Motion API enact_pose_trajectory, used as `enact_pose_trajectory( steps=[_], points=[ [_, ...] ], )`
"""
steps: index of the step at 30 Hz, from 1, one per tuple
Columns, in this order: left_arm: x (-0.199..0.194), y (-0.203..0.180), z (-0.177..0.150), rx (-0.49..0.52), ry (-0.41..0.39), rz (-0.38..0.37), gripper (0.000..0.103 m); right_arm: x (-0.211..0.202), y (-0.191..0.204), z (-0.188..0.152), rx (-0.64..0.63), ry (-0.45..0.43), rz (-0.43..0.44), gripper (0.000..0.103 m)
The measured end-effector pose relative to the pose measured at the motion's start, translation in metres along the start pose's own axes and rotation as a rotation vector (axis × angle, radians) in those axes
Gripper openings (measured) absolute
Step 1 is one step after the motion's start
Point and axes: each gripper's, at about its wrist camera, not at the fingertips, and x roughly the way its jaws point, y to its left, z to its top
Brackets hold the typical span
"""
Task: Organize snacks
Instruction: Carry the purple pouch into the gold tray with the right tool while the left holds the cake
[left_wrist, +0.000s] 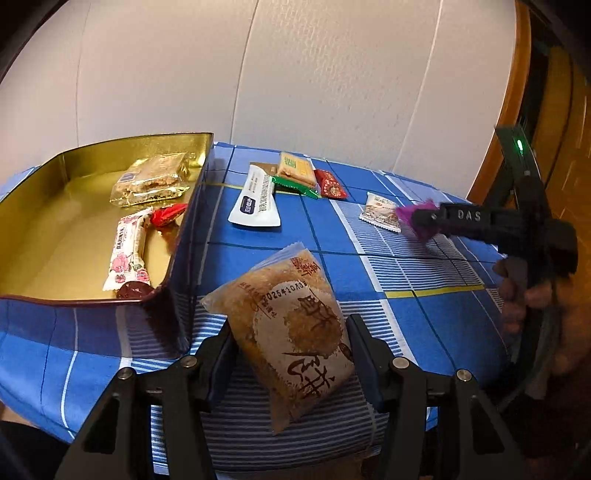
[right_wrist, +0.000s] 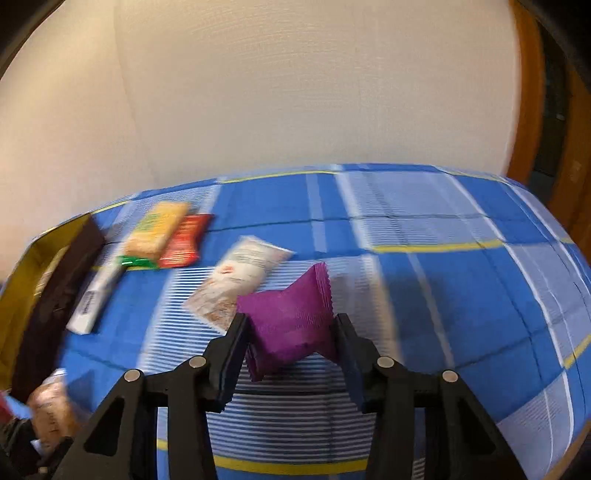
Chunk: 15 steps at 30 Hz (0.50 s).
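Note:
My left gripper (left_wrist: 290, 349) is shut on a brown pastry packet (left_wrist: 291, 325), held above the blue checked cloth just right of the gold tin (left_wrist: 55, 218). The tin holds a clear cracker pack (left_wrist: 151, 179), a pink-and-white bar (left_wrist: 127, 251) and a red candy (left_wrist: 166, 214). My right gripper (right_wrist: 290, 332) is shut on a purple packet (right_wrist: 291, 321) above the cloth; it also shows in the left wrist view (left_wrist: 417, 219). On the cloth lie a white pouch (left_wrist: 256, 199), a yellow cracker pack (left_wrist: 297, 171), a red packet (left_wrist: 330, 184) and a small white packet (left_wrist: 380, 212).
The table is covered by a blue checked cloth (left_wrist: 424, 310) and stands against a white wall. A wooden door frame (left_wrist: 509, 110) is at the right. The tin's dark side wall (right_wrist: 55, 291) stands at the left in the right wrist view.

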Motion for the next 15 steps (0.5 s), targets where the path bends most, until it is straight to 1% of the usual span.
enact_pose_trajectory(
  steps=[4, 6, 11, 14, 15],
  points=[
    [0.0, 0.001, 0.0, -0.007, -0.005, -0.01, 0.057, 0.003, 0.029, 0.006, -0.118, 0.022, 0.003, 0.047],
    [-0.001, 0.002, 0.0, -0.008, -0.008, -0.015, 0.057, 0.004, 0.038, 0.007, -0.147, 0.029, 0.009, 0.046],
    [-0.003, 0.002, -0.002, -0.015, -0.017, -0.02, 0.057, -0.011, 0.068, 0.016, -0.22, 0.006, 0.077, 0.046],
    [-0.003, 0.002, -0.002, -0.021, -0.02, -0.021, 0.057, -0.023, 0.096, 0.022, -0.291, -0.002, 0.14, 0.046],
    [-0.006, 0.002, -0.004, -0.026, -0.021, -0.021, 0.057, -0.026, 0.109, 0.024, -0.322, 0.002, 0.175, 0.046]
  ],
)
